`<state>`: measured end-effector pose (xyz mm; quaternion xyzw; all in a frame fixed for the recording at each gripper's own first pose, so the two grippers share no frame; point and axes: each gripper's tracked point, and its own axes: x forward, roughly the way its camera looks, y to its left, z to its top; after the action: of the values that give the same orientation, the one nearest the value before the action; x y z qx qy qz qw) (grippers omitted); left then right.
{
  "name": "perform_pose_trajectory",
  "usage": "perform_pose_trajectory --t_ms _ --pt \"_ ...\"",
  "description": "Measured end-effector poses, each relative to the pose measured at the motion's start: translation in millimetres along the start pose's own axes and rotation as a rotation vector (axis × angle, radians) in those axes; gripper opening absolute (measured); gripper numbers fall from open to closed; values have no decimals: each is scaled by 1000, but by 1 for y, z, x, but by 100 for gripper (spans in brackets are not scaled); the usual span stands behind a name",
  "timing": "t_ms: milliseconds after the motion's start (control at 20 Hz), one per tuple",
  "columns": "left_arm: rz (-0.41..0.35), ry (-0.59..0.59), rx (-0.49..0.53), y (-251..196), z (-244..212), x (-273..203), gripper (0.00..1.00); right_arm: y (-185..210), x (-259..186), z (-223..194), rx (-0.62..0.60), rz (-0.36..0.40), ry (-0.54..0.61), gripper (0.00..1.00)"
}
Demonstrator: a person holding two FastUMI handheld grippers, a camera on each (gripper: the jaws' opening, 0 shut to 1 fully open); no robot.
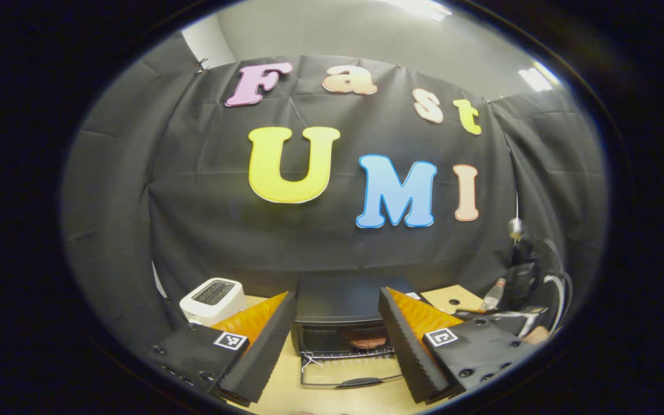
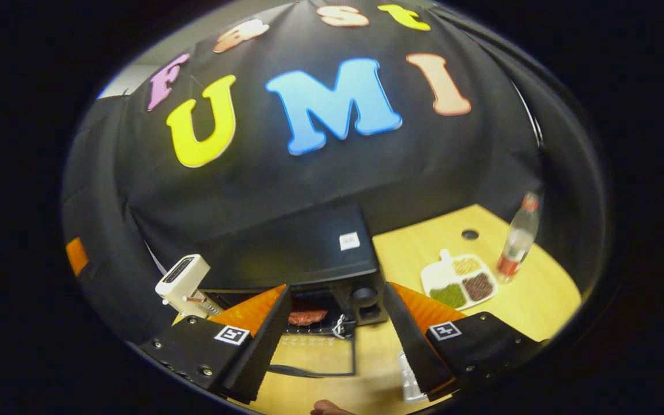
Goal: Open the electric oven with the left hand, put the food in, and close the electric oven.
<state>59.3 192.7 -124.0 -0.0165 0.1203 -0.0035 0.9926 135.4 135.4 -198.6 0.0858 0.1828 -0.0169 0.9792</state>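
The black box-shaped electric oven [image 1: 340, 308] is sitting on the pale wooden table [image 1: 332, 397] against the booth wall, its glass door [image 1: 350, 377] lying folded down flat toward the camera. The reddish-brown piece of food [image 1: 369, 342] is resting inside the cavity on the wire rack.

In the left gripper view, the left gripper [image 1: 336, 346] is hovering in front of the open door — its fingers spread wide, gripping nothing. A white toaster [image 1: 212, 300] is standing just beside the oven.

In the right gripper view, the right gripper [image 2: 335, 340] is likewise gaping wide and carrying nothing, pointing at the oven's front. Off to one side, a white divided dish of beans [image 2: 460, 280] is lying near a clear plastic bottle [image 2: 516, 239].
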Motion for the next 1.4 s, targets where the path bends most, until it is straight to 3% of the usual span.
perform_pose_trajectory --t_ms 50,200,350,650,700,950,1000,1100,1200,1300,1400 --pt "-5 -15 6 -6 3 -2 100 -3 -21 23 -15 9 -53 98" --pt "2 -61 13 -22 21 -7 92 -17 -81 80 -31 7 -204 97" --pt "30 -164 38 -35 51 -19 100 -22 -118 122 15 17 -316 97" --pt "-5 -184 36 -71 59 -21 100 -44 -141 148 -51 -3 -391 97" --pt "-5 -170 29 -72 53 -19 100 -46 -141 149 -73 -8 -398 100" --pt "7 -5 17 -72 -2 -2 100 -51 -138 142 -96 2 -367 97" --pt "11 35 17 -71 -18 0 92 -55 -136 140 -96 -2 -362 97" --pt "28 120 21 -67 -51 6 96 -60 -134 135 -96 -4 -346 97" --pt "57 187 42 -59 -84 10 92 -64 -132 131 -81 4 -331 97" --pt "41 267 31 -63 -121 14 100 -72 -133 128 -77 -6 -325 97" --pt "30 369 12 -67 -162 15 98 -79 -134 124 -80 -17 -316 97"
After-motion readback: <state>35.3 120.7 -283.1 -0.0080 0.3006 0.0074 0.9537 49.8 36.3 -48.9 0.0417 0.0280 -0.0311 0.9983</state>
